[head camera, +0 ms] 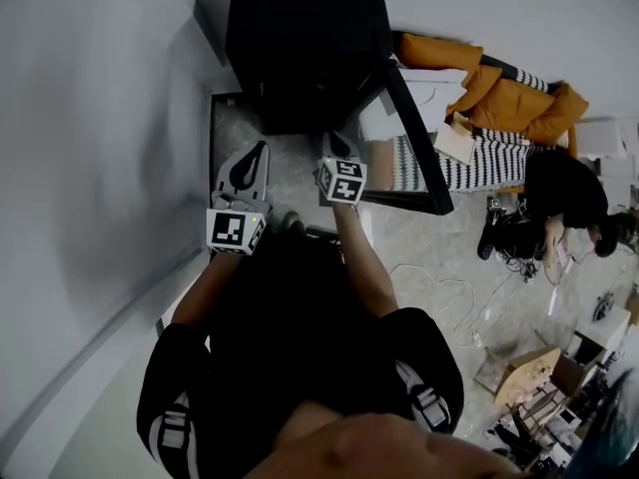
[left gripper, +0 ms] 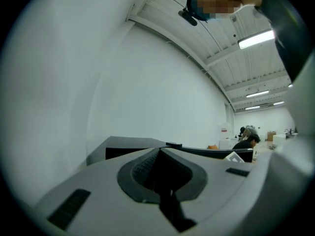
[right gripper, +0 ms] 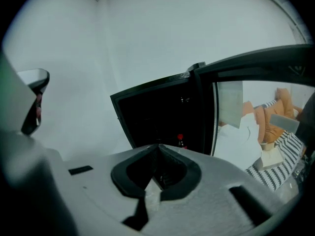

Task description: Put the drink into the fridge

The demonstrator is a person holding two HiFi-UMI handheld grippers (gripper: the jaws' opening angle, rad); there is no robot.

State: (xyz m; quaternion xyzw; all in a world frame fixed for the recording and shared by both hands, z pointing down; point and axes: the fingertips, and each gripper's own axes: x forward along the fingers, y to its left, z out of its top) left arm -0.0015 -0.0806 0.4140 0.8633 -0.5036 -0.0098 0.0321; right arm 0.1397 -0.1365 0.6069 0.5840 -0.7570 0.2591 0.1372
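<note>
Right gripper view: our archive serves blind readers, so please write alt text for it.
The right gripper, shut and empty, points at a black fridge with a red-capped bottle inside. Its glass door stands open at right.

floor [head camera: 429, 238]: pale mottled grey; i see it bare from the fridge foot out to 3 o'clock.
fridge [head camera: 300, 48]: black, standing on the floor at 12 o'clock, door [head camera: 414, 138] open toward 1 o'clock.
inside: a red-capped bottle [right gripper: 180, 141] stands low; i cannot tell which shelf.
sofa [head camera: 499, 98]: 2 o'clock, orange cushions.
cable [head camera: 454, 285]: white, lying loose at 3 o'clock.
cardboard boxes [head camera: 524, 375]: 4 o'clock.
</note>
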